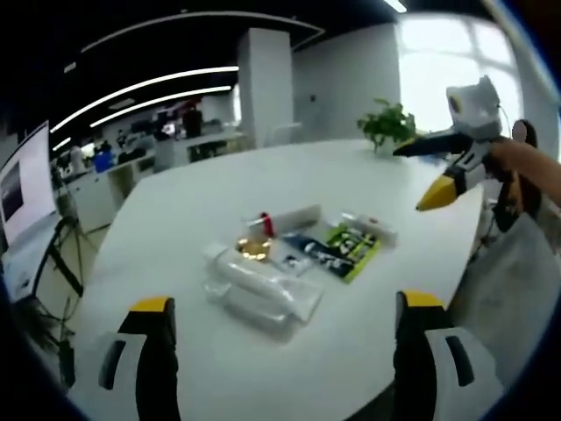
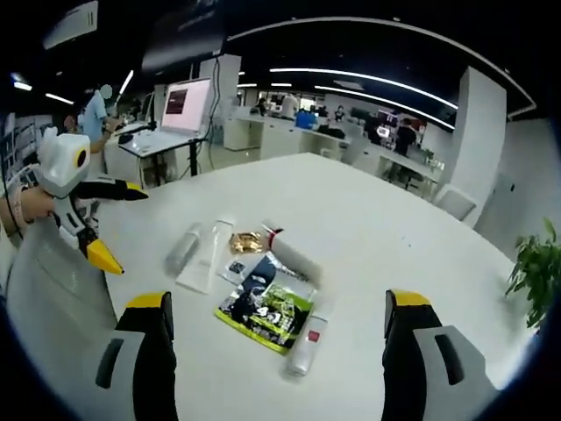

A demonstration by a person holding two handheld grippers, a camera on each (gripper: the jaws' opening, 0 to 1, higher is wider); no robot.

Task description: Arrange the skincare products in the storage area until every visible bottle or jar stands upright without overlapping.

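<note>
Skincare items are seen lying flat mid-way across the white oval bench [image 1: 219, 189] in the left gripper view: clear plastic tubes [image 1: 263, 285], a green-and-black sachet [image 1: 346, 246], a gold-lidded jar [image 1: 254, 247]. The left gripper [image 1: 280, 351] is held with jaws apart, empty. In the right gripper view, the right gripper [image 2: 276, 351] is likewise parted above a white red-capped tube [image 2: 307, 345].

skincare packets [image 1: 298, 254] flat on white table [image 1: 219, 193]
</note>
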